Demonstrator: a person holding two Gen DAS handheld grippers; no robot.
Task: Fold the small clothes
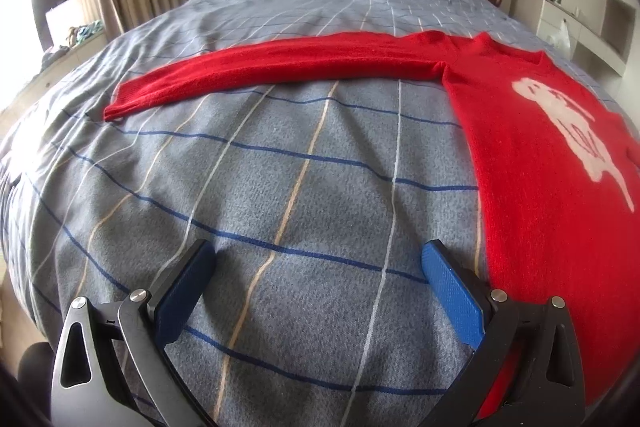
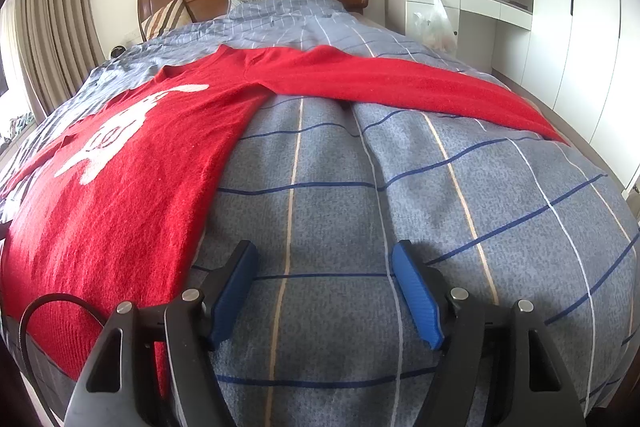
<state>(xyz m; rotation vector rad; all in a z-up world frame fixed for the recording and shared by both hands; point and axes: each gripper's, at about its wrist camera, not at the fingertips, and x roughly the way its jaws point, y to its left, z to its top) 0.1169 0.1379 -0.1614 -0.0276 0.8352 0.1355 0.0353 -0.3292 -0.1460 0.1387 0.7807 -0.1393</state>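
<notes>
The sweater (image 1: 540,155) lies flat between both grippers, sleeves (image 1: 260,75) spread sideways; left gripper (image 1: 316,259) and right gripper (image 2: 324,259) gape wide (both empty) beside its near hem.

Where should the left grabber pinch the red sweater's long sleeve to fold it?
Probably at the cuff, the free end of the sleeve, which lies flat and straight across the bed. Come from its near edge with the open left gripper, one finger sliding under, then carry it over the sweater body.
</notes>
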